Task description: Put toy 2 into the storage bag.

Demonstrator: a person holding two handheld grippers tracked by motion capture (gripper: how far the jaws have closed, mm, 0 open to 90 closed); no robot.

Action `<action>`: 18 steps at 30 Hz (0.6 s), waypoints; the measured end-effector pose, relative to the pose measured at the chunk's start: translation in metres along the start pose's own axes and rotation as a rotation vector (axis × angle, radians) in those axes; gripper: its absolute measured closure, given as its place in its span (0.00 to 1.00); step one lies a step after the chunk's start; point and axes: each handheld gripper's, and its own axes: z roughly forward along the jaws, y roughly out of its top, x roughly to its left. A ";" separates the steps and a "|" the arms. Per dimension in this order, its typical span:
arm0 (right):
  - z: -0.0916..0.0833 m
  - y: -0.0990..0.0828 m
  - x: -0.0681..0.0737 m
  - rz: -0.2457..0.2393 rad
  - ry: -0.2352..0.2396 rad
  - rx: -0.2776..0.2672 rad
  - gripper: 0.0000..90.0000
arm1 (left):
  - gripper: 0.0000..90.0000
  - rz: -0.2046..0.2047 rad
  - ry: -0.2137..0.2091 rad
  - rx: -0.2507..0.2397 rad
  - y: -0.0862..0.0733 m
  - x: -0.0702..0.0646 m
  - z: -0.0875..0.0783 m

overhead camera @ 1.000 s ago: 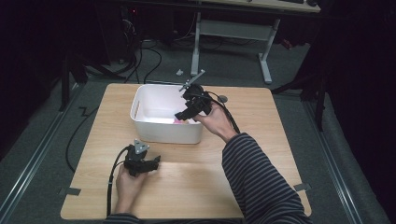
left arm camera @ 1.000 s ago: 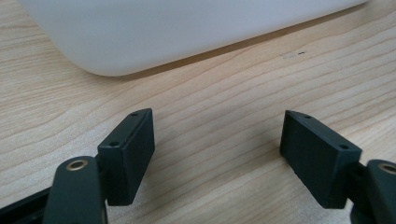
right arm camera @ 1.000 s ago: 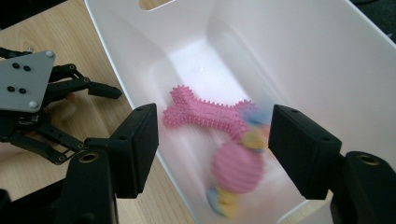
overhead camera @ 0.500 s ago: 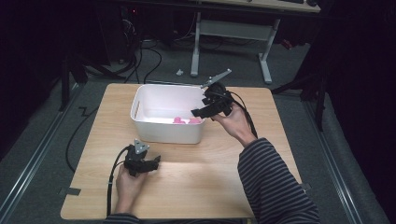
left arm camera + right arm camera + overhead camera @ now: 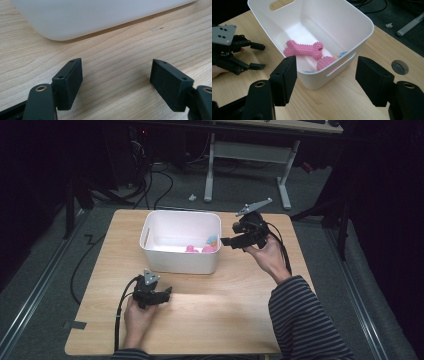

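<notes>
The right gripper hangs just beside the white bin, jaws apart and empty. Inside the bin lies a pink bone toy, flat on the bottom, its long axis running across the bin's width. The left gripper rests on the table, jaws apart.

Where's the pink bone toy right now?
The pink bone lies inside the white bin, on its floor beside a pink ball, in the right gripper view; the open right gripper is just outside the bin's end.

One bin, two hand-held grippers
</notes>
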 end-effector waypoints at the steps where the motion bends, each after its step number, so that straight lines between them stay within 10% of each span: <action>1: -0.002 -0.002 -0.001 0.002 -0.004 -0.001 0.37 | 0.30 0.000 0.000 0.000 0.000 0.000 0.000; 18: -0.037 -0.053 -0.016 0.072 -0.084 -0.028 0.40 | 0.29 0.001 0.000 0.002 0.000 0.000 0.000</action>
